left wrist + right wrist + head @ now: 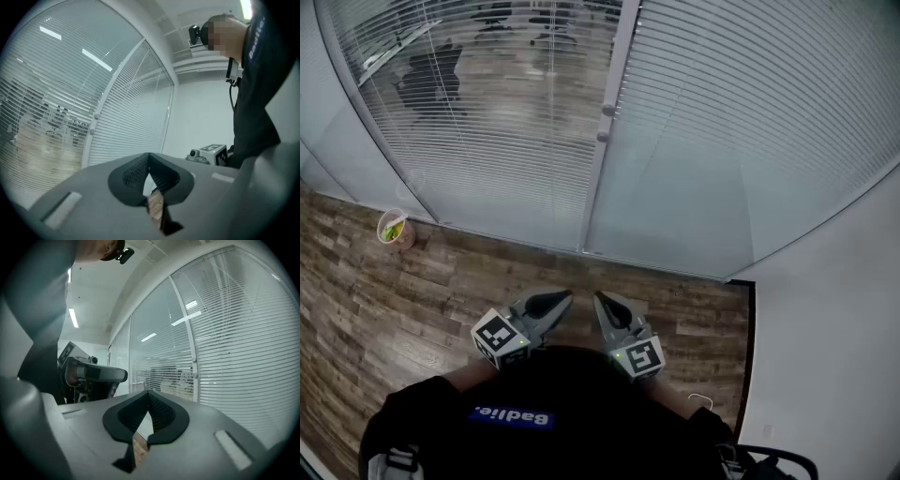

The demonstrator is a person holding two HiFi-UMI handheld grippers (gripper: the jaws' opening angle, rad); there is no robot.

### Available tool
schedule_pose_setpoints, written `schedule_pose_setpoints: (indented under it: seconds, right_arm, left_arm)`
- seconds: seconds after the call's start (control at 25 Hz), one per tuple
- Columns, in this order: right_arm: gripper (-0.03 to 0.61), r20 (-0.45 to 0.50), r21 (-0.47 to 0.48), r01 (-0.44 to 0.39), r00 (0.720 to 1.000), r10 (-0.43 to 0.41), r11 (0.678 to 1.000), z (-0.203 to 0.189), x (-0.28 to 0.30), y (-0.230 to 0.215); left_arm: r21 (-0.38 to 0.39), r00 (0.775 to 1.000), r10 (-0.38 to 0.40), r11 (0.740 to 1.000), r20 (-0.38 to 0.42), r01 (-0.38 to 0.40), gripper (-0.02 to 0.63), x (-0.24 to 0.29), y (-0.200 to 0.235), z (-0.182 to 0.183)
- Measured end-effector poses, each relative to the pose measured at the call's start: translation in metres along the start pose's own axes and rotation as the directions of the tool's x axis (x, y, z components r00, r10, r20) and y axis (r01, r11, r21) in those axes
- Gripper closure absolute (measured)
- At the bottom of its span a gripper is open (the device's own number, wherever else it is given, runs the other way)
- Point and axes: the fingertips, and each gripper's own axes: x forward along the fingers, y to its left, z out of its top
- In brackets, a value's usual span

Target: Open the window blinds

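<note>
White slatted blinds sit behind a curved glass partition. The left panel's blinds (pixel 497 112) are tilted so the room beyond shows through; the right panel's blinds (pixel 750 122) are closed flat. Two small white knobs (pixel 604 124) sit on the upright frame between the panels, also seen as knobs (pixel 95 123) and knobs (pixel 194 369). My left gripper (pixel 558 302) and right gripper (pixel 605 302) are held level close to my body, side by side, short of the glass. Both are shut with nothing between the jaws, as the left gripper (pixel 149 157) and right gripper (pixel 148 394) views show.
A paper cup (pixel 394 228) with something green in it stands on the wood floor (pixel 412 300) by the partition's left base. A white wall (pixel 834 328) closes in on the right. A thin cable (pixel 703 403) hangs by my right side.
</note>
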Motion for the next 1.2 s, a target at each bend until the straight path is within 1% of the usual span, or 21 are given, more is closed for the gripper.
schedule_pose_setpoints:
  seconds: [0.12, 0.28, 0.48, 0.64, 0.8, 1.0, 1.2]
  right_arm:
    - [0.577, -0.002, 0.004, -0.003, 1.000, 0.003, 1.000, 0.000, 0.000, -0.003]
    - [0.577, -0.006, -0.001, -0.017, 1.000, 0.017, 1.000, -0.003, 0.000, -0.007]
    - [0.575, 0.025, 0.024, -0.023, 0.999, 0.023, 0.999, 0.001, -0.007, -0.016]
    - [0.574, 0.022, 0.044, -0.037, 0.999, 0.036, 0.998, -0.008, -0.011, -0.023]
    - [0.574, 0.009, 0.068, -0.043, 0.999, 0.042, 0.997, -0.015, -0.010, -0.029]
    - [0.574, -0.001, 0.055, -0.030, 1.000, 0.030, 0.998, -0.014, 0.006, -0.036]
    - [0.574, -0.029, 0.031, 0.012, 1.000, -0.011, 0.999, -0.021, 0.035, -0.045]
  left_arm:
    - [-0.013, 1.000, 0.011, 1.000, 0.010, -0.011, 0.614, 0.003, 0.000, 0.004]
    - [-0.011, 1.000, 0.019, 1.000, 0.007, -0.019, 0.614, 0.008, 0.000, 0.005]
    - [-0.013, 0.999, 0.040, 0.999, -0.003, -0.040, 0.614, 0.015, -0.006, 0.000]
    - [-0.021, 0.998, 0.065, 0.998, -0.015, -0.066, 0.614, 0.019, -0.011, -0.007]
    - [-0.036, 0.995, 0.095, 0.995, -0.007, -0.096, 0.614, 0.019, -0.006, -0.011]
    - [-0.026, 0.997, 0.083, 0.996, 0.002, -0.083, 0.614, 0.020, 0.011, -0.013]
    - [-0.052, 0.999, 0.041, 0.998, 0.014, -0.041, 0.614, 0.022, 0.044, -0.008]
